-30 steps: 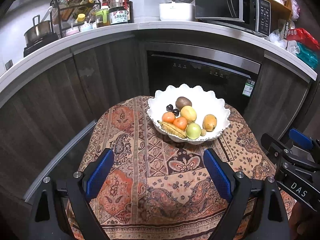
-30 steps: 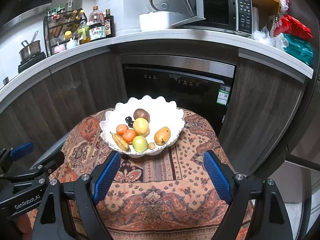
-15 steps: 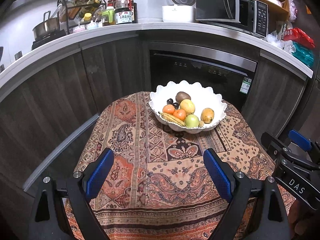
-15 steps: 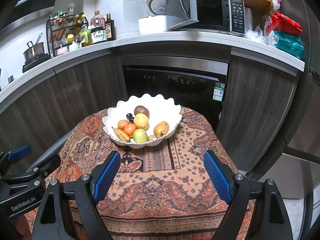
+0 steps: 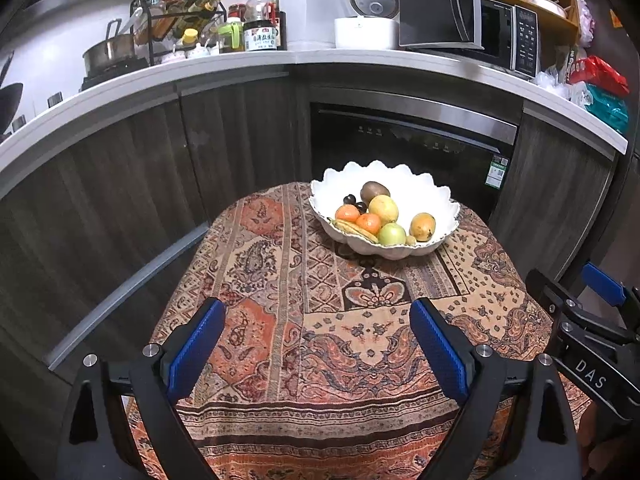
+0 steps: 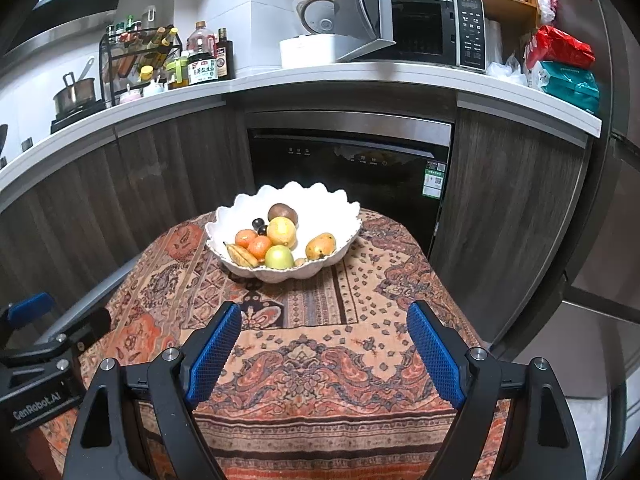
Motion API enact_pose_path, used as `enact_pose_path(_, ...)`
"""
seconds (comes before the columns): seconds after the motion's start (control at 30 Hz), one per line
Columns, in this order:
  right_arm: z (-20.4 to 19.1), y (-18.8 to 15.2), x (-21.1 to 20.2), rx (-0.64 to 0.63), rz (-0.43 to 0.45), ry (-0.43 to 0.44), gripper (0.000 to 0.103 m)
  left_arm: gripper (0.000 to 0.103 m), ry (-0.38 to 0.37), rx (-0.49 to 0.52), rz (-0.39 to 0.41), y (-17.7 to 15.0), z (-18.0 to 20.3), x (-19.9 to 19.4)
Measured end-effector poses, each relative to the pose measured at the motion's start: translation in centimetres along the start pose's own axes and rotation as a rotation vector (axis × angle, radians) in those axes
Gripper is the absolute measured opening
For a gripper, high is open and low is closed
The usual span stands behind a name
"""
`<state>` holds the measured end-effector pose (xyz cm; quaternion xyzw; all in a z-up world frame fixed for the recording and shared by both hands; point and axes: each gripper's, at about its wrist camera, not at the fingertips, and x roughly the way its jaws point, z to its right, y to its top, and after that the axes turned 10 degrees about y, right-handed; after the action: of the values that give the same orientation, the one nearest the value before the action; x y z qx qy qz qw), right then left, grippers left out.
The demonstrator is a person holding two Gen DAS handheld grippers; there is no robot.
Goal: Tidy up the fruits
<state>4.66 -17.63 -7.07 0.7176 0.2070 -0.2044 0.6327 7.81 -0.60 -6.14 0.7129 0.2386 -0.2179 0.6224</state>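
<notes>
The left gripper [image 5: 314, 344] and the right gripper [image 6: 324, 346] each hang above the near part of the table, jaws spread wide and nothing between the blue pads, both well apart from the fruit. Each points forward at the white scalloped bowl [image 5: 432, 196], which stands on the patterned tablecloth [image 5: 280, 280] toward the far side of the table, in front of the dark built-in appliance [image 6: 352, 168]. All the fruit in view lies inside the bowl: a brown kiwi [image 5: 375, 191] at the back, dark grapes [image 5: 352, 201] beside it, a yellow round fruit [image 5: 383, 210] in the middle, two orange tangerines [image 5: 358, 218], a small banana [image 5: 354, 230] along the near-left rim, a green apple [image 5: 392, 235] at the front and a mango [image 5: 423, 227] set apart to the right. No fruit shows on the cloth. The fruit thus lies gathered as the task would want; the scene would equally fit fruit waiting to be taken out and sorted, and the pictures do not settle which. The wide jaws and level, backed-off pose suit either an approach or a rest, since nothing needs holding here.
</notes>
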Motion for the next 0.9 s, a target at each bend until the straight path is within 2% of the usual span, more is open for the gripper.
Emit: enact_pose_path(0.9,0.42,-0.3,0.33,0.012,-0.005,0.008,0.086,0.095,0.002,0.022,-0.018,-0.38,0.52,0.4)
